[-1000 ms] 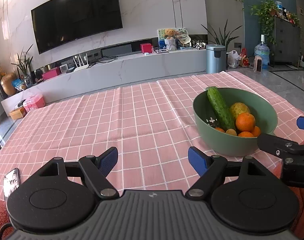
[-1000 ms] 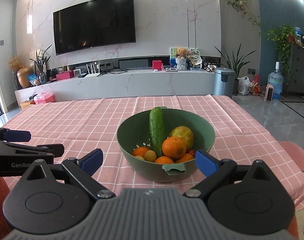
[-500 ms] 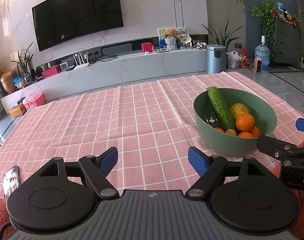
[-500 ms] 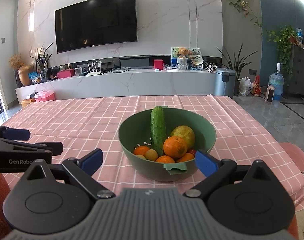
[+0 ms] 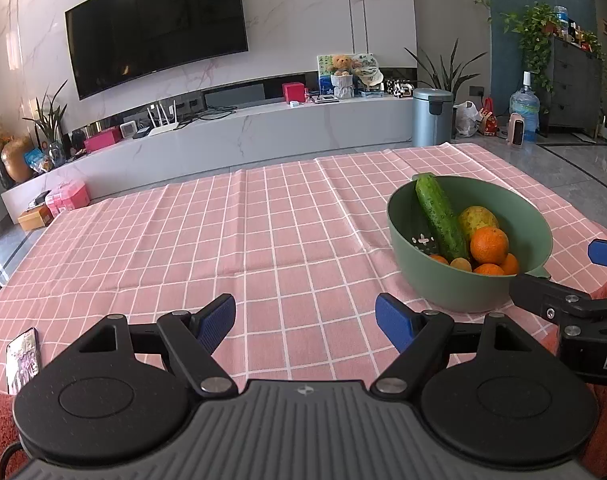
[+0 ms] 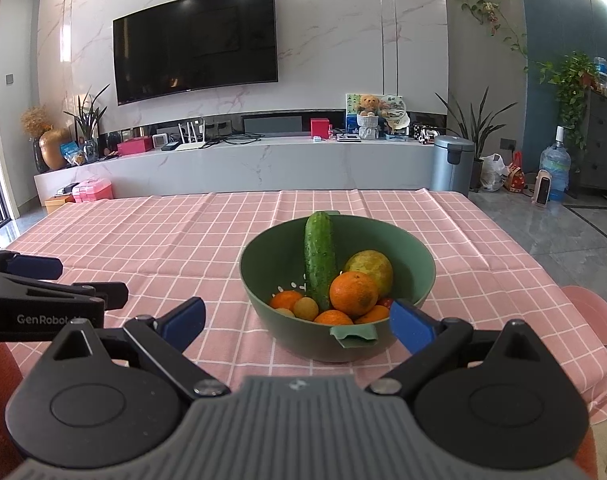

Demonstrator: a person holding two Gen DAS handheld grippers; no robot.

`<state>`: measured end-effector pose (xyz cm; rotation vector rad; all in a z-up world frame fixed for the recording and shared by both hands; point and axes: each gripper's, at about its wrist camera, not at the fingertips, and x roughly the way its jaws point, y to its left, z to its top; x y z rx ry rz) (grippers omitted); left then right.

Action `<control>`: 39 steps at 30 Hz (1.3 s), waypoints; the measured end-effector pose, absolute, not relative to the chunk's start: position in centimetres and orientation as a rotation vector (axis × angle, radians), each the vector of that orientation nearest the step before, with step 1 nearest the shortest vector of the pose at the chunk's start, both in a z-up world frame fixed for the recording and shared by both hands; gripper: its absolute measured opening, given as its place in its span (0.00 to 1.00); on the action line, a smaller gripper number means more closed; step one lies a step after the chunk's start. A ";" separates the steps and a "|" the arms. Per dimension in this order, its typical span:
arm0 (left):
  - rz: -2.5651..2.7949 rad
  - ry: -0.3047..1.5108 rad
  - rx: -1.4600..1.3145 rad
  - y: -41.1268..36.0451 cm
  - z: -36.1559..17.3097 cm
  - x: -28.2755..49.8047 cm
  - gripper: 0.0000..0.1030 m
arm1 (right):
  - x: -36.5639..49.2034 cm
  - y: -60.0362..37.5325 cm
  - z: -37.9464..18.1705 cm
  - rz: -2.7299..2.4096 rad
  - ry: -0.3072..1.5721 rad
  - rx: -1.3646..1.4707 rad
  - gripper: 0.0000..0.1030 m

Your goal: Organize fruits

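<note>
A green bowl (image 6: 417, 256) (image 5: 533, 226) stands on the pink checked tablecloth (image 5: 223, 240). Inside it a cucumber (image 6: 319, 260) (image 5: 439, 216) leans on the far rim, beside a yellow-green fruit (image 6: 371, 266), a large orange (image 6: 353, 294) (image 5: 488, 245) and several smaller oranges and yellow fruits. My right gripper (image 6: 299, 326) is open, its blue pads on either side of the bowl's near rim and lip tab (image 6: 353, 336), holding nothing. My left gripper (image 5: 305, 322) is open over bare cloth, left of the bowl. The right gripper's fingers (image 5: 543, 292) show at the left view's right edge.
A phone (image 5: 21, 360) lies on the cloth at the near left. A pink stool (image 6: 591, 314) stands beside the table on the right. Behind the table are a marble TV console (image 6: 243, 164), a metal bin (image 6: 451, 162) and plants.
Both views have shifted slightly; the bowl sits a little lower and nearer in the right wrist view. The fruits have not moved, and both grippers stay open.
</note>
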<state>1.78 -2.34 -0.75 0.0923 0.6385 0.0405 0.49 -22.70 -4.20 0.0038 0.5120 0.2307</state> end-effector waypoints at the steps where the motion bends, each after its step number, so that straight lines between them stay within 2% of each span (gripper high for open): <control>1: 0.041 0.640 0.090 -2.3 -0.7 1.8 0.91 | 0.5 -22.7 -4.2 0.231 0.513 0.004 0.92; 39: 0.044 0.637 0.074 -1.9 -0.3 1.5 0.91 | 0.7 -22.6 -4.4 0.240 0.523 -0.005 0.92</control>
